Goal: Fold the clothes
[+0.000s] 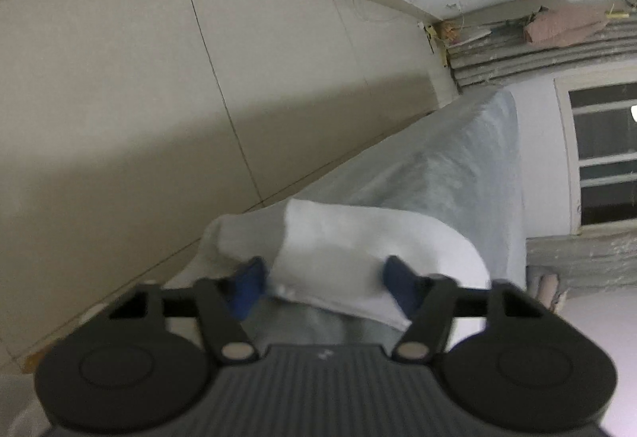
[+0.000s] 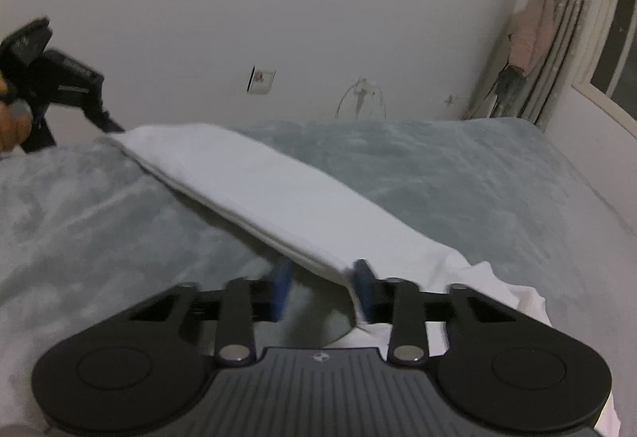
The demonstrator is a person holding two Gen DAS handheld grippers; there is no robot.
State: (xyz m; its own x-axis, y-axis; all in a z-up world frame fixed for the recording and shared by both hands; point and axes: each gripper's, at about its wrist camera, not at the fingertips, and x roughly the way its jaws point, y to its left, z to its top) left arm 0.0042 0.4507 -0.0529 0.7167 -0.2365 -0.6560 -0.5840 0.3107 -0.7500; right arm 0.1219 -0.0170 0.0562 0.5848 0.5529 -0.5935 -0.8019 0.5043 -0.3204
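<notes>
A white garment (image 2: 254, 190) lies folded into a long strip across the grey-blue bed (image 2: 458, 166). Its near edge rests against the right finger of my right gripper (image 2: 322, 289). That gripper's jaws stand apart with bare bedding showing in the gap. At the strip's far left end, my left gripper (image 2: 109, 126) has its tips at the cloth. In the left wrist view a bunched fold of the white garment (image 1: 338, 238) sits between the blue pads of the left gripper (image 1: 324, 285). Those pads stand wide, and the left one looks just clear of the cloth.
A person's hand (image 2: 12, 126) holds the left gripper. A white wall with a socket (image 2: 260, 80) runs behind the bed. A curtain (image 2: 557, 38), a hanging pink garment (image 2: 527, 34) and a window (image 2: 617, 50) are at the right. Tiled floor (image 1: 159, 118) lies beside the bed (image 1: 458, 166).
</notes>
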